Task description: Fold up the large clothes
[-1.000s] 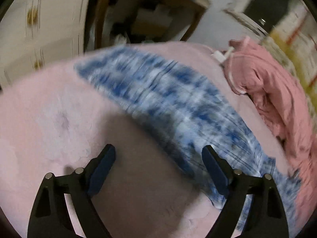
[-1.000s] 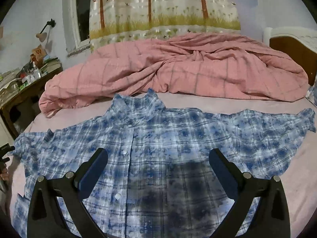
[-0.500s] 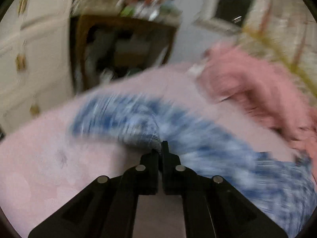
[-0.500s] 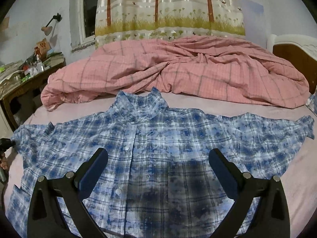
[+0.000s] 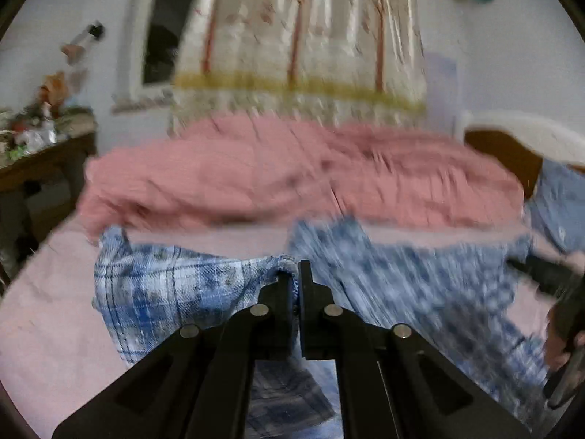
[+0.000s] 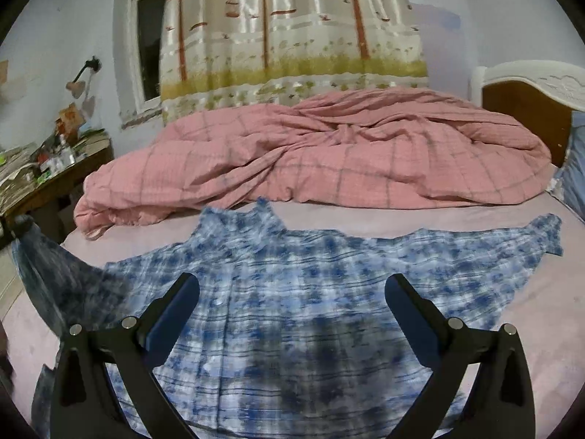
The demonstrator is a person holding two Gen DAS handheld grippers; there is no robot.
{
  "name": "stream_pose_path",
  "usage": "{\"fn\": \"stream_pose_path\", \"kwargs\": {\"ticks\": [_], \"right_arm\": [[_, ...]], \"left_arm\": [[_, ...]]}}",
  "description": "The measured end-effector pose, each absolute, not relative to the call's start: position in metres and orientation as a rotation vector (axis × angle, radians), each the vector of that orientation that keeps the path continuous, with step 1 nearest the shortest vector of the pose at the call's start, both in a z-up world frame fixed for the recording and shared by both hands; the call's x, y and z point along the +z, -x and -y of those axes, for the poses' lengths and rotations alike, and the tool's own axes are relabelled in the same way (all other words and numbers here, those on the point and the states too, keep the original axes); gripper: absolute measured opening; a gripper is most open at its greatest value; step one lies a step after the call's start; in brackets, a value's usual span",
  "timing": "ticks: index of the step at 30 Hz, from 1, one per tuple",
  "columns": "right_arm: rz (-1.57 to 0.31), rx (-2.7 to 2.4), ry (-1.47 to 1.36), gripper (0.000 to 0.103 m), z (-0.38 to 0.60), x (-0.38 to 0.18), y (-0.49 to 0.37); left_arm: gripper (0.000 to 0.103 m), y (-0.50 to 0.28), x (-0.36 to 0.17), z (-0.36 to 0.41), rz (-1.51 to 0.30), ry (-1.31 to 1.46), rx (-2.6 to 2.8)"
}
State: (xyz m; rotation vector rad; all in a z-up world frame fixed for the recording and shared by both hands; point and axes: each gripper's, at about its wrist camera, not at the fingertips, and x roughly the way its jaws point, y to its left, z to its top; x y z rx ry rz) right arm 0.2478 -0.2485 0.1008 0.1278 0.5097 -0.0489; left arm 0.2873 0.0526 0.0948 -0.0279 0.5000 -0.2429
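We have the left gripper [image 5: 297, 285] pinched tight on a sleeve edge of the blue plaid shirt [image 6: 292, 292], which lies face up on the pink sheet [image 6: 548, 311] below the rumpled quilt [image 6: 310, 157]. The right gripper [image 6: 292, 292] hovers wide open, holding nothing. We judge the sleeve fold is underway; next, carry it across the chest. Blur smears the left view, so the sleeve's cuff is unclear.

Dim indoor lighting with a cool cast. The left wrist view is heavily motion-blurred throughout. The right wrist view is sharper, with blur at its left edge. A dark shadow falls on the plaid shirt [image 6: 329, 329]. Fisheye distortion curves both frames, with black vignetted corners.
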Motion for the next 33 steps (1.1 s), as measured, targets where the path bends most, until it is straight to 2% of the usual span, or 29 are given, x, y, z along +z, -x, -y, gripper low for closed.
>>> {"fn": "stream_pose_path", "kwargs": {"ticks": [5,6,7,8,9,10,12,16,19,23,25,28,33], "right_arm": [[-0.535,-0.039,-0.269,0.103,0.283,0.098,-0.249],[-0.541,-0.037,-0.288,0.103,0.288,0.096,-0.251],[-0.545,-0.047,-0.297,0.103,0.292,0.094,-0.253],[-0.547,-0.061,-0.292,0.103,0.293,0.092,-0.254],[-0.548,-0.08,-0.279,0.103,0.293,0.091,-0.256],[-0.549,-0.096,-0.263,0.103,0.293,0.089,-0.258],[-0.55,-0.101,-0.245,0.103,0.288,0.086,-0.259],[-0.545,-0.076,-0.212,0.103,0.267,0.081,-0.261],[-0.559,0.005,-0.148,0.102,0.233,0.074,-0.261],[-0.622,0.2,-0.124,0.091,0.175,0.059,-0.257],[-0.647,0.302,-0.06,0.084,0.136,0.051,-0.253],[-0.667,0.424,0.138,0.076,0.068,0.035,-0.243],[-0.801,0.543,0.335,0.074,-0.007,-0.003,-0.243]], "left_arm": [[0.004,-0.291,0.024,-0.011,-0.653,-0.081,-0.282],[0.012,-0.288,0.018,-0.006,-0.663,-0.124,-0.273],[0.028,-0.284,0.016,-0.005,-0.672,-0.157,-0.267],[0.039,-0.277,0.02,-0.009,-0.662,-0.156,-0.261],[0.06,-0.268,0.025,-0.012,-0.64,-0.14,-0.254],[0.069,-0.257,0.035,-0.022,-0.596,-0.107,-0.248],[0.073,-0.237,0.058,-0.048,-0.509,-0.029,-0.253],[0.09,-0.206,0.09,-0.102,-0.309,0.074,-0.181],[0.09,-0.219,0.084,-0.136,-0.305,0.075,-0.048],[0.089,-0.273,0.037,-0.178,-0.534,0.127,0.128],[0.079,-0.301,0.003,-0.201,-0.724,0.204,0.194],[0.071,-0.321,-0.031,-0.223,-0.91,0.286,0.205],[0.071,-0.319,-0.039,-0.219,-0.964,0.235,0.217]]}}
